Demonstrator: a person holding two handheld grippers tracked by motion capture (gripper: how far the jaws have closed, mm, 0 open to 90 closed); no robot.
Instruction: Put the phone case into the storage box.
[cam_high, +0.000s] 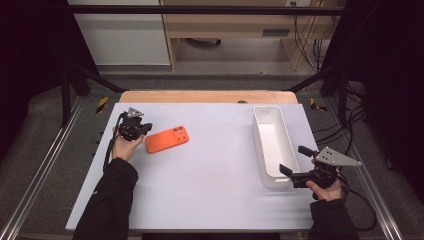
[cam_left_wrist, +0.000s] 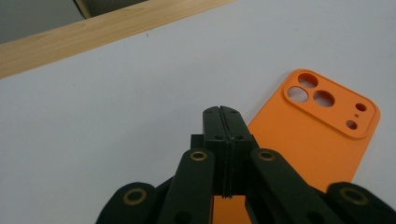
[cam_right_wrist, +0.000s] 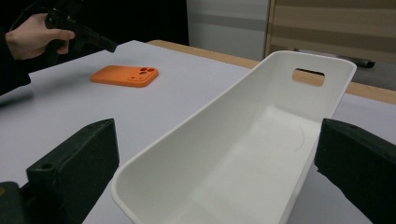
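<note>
Presently the left gripper (cam_left_wrist: 223, 114) is seen clenched tight on the near edge of the orange phone case (cam_high: 167, 139), which lies flat on the table (cam_high: 210, 190) at nine o'clock of the white bin (cam_high: 272, 145). That bin's near end is straddled by the right gripper (cam_high: 291, 161), its jaws spread wide.

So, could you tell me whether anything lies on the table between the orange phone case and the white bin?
Nothing visible does. The orange phone case lies flat by the left tongs, and the bare table runs from it across to the white bin, which looks empty, with the right tongs open around its near end.
</note>
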